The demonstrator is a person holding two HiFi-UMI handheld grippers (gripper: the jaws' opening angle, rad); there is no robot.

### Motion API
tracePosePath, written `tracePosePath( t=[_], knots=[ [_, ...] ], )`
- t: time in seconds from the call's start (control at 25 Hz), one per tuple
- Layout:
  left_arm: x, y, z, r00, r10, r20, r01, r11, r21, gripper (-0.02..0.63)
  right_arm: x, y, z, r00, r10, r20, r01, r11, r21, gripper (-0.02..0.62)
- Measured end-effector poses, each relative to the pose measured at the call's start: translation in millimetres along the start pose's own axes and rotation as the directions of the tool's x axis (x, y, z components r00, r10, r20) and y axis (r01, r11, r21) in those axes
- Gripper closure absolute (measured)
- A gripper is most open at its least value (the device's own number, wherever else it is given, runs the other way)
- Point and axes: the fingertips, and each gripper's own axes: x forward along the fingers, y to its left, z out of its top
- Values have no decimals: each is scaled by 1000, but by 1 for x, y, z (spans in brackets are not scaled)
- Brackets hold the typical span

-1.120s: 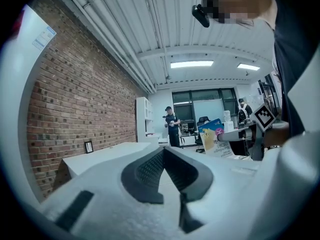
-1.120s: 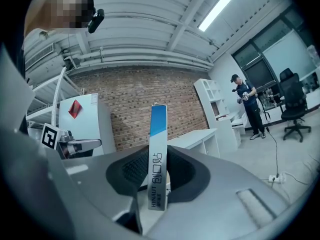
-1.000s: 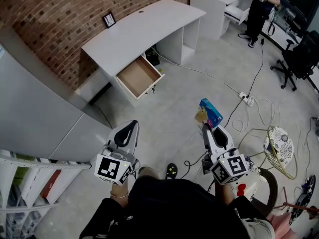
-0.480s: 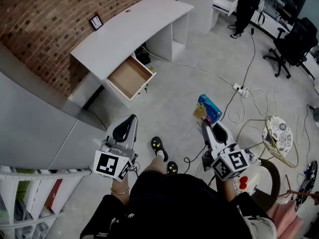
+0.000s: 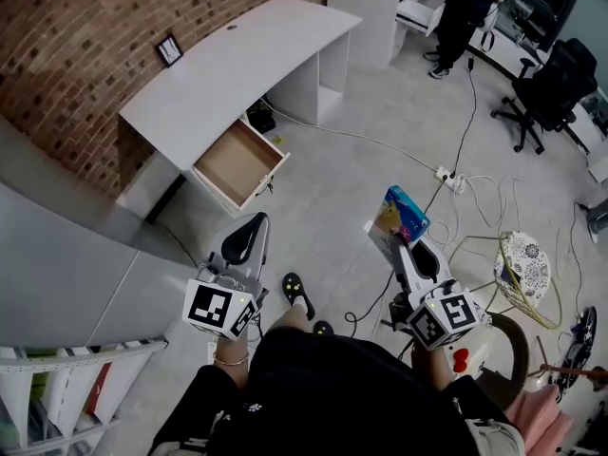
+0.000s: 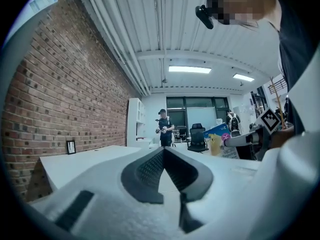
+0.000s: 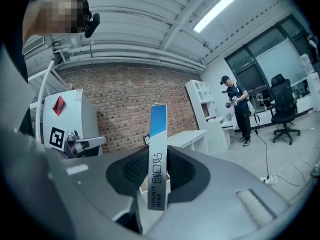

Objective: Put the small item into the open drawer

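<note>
Down at the far left a white shelving unit (image 5: 57,388) stands by a grey partition, and behind it runs the brick wall (image 5: 104,27). Against the wall stands a long white desk (image 5: 237,65) with a small picture frame (image 5: 170,49) propped on its top. The open drawer (image 5: 237,162) juts out of the desk over the concrete floor, its wooden bottom bare. The person's left gripper (image 5: 249,231) hangs over the floor in front of the drawer and well apart from it, its two dark pads pressed together with nothing in them. To the right, the right gripper (image 5: 397,247) is clamped on the small item, a thin blue-and-white box (image 5: 404,215) that stands edge-up between the pads and sticks out past the jaw tips; it is nowhere near the drawer. Beyond the box a white power strip (image 5: 448,179) lies on the floor among loose cables. A round patterned stool (image 5: 524,269) sits at the right, with a black office chair (image 5: 546,93) further back. Another person (image 5: 461,8) in dark clothes stands at a white cabinet.
</note>
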Motion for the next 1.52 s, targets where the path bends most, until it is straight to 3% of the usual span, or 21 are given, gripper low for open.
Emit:
tracePosePath(
  t=[0.24, 0.6, 1.04, 1.52],
  knots=[
    [28, 31, -3, 1000, -14, -5, 14, 1000, 2, 609, 44, -8, 3, 1000, 6, -12, -6, 1000, 14, 499],
    [50, 99, -9, 998, 49, -32, -48, 999, 13, 609, 122, -4, 8, 996, 64, -56, -65, 998, -19, 499],
    [77, 156, -3, 999, 44, -1, -44, 999, 3, 609, 188, 14, 17, 992, 105, -66, -107, 993, -39, 499],
    [69, 230, -3, 993, 113, 34, -112, 994, -15, 609, 265, 44, 14, 981, 175, -88, -181, 981, -67, 499]
  ],
)
